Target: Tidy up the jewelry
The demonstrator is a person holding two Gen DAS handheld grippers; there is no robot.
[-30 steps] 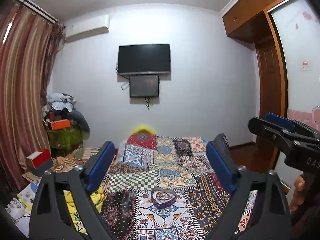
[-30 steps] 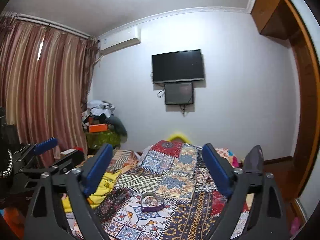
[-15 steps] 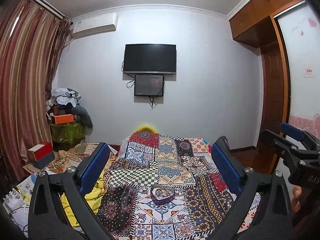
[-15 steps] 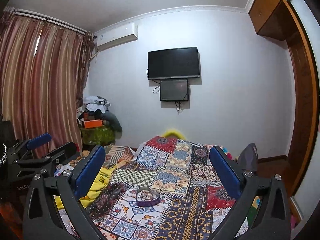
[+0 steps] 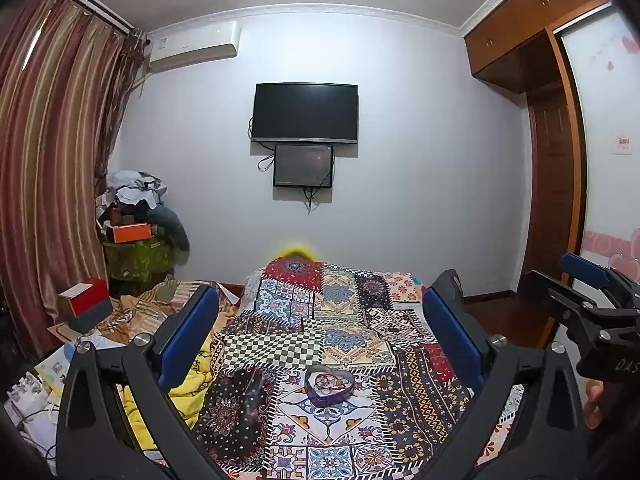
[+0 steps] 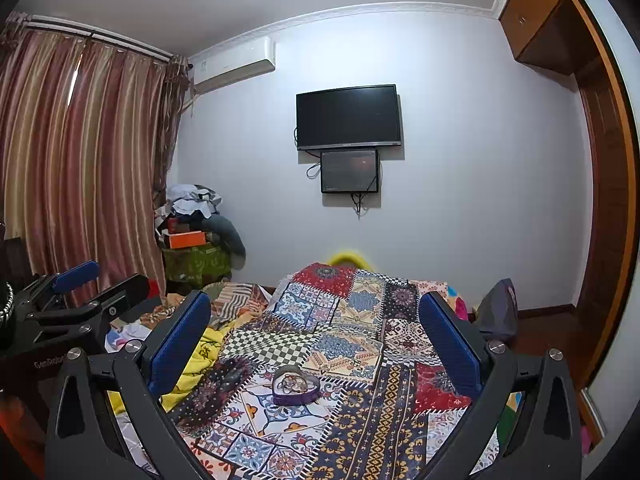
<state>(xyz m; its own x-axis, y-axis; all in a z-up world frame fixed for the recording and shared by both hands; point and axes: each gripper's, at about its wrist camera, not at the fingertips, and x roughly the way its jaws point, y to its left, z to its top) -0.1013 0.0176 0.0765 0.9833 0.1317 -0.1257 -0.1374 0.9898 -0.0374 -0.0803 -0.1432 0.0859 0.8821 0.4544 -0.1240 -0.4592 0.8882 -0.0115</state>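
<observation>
A purple heart-shaped box (image 5: 329,386) holding jewelry lies uncovered on the patchwork bedspread (image 5: 352,336), some way ahead of both grippers. My left gripper (image 5: 320,320) hangs above the bed with its blue pads wide apart and nothing between them. The right gripper (image 6: 316,322) is held the same way, open and empty, and the heart box (image 6: 295,390) lies ahead of it, slightly left of centre. Each gripper shows at the edge of the other's view: the right gripper (image 5: 592,300) at the far right, the left gripper (image 6: 76,296) at the far left. No loose jewelry is visible outside the box.
Yellow cloth (image 5: 188,384) and striped bedding bunch along the bed's left side. A red and grey box (image 5: 84,304) and papers lie at the left. Piled clothes (image 5: 136,216) stand in the corner by the curtain. A wardrobe (image 5: 552,160) lines the right wall.
Both views have tilted up slightly and shifted, so the heart box sits a little lower and nearer centre. The left jaws stand a touch wider than a second ago.
</observation>
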